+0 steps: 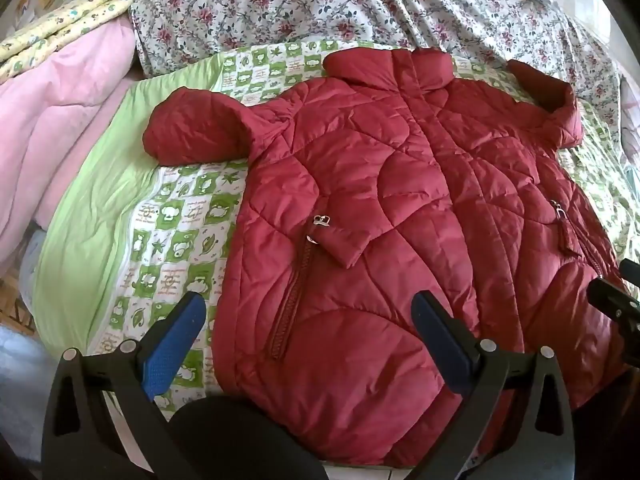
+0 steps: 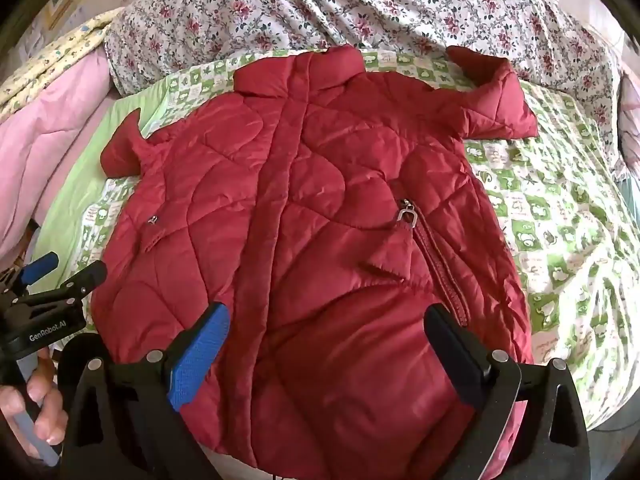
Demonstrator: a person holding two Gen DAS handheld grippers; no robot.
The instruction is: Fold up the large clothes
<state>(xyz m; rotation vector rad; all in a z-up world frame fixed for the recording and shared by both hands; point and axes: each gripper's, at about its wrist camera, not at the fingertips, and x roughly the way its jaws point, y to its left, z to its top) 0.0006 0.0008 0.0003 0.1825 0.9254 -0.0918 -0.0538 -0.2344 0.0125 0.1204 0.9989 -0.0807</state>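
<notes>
A red quilted jacket [image 1: 380, 200] lies flat, front up, on a green-and-white patterned blanket [image 1: 180, 216]; its collar points away and both sleeves are folded back short. It also fills the right wrist view [image 2: 304, 216]. My left gripper [image 1: 308, 320] is open above the jacket's lower left part, near the left pocket zipper [image 1: 292, 292]. My right gripper [image 2: 324, 332] is open above the jacket's lower middle, beside the right pocket zipper [image 2: 444, 272]. Neither holds anything. The left gripper also shows at the left edge of the right wrist view [image 2: 60, 276].
A floral sheet [image 1: 360, 4] covers the bed beyond the jacket. A pink quilt [image 1: 60, 128] and a yellow printed blanket [image 1: 68, 20] are piled at the left. The green blanket [image 2: 560, 216] stretches out to the right of the jacket.
</notes>
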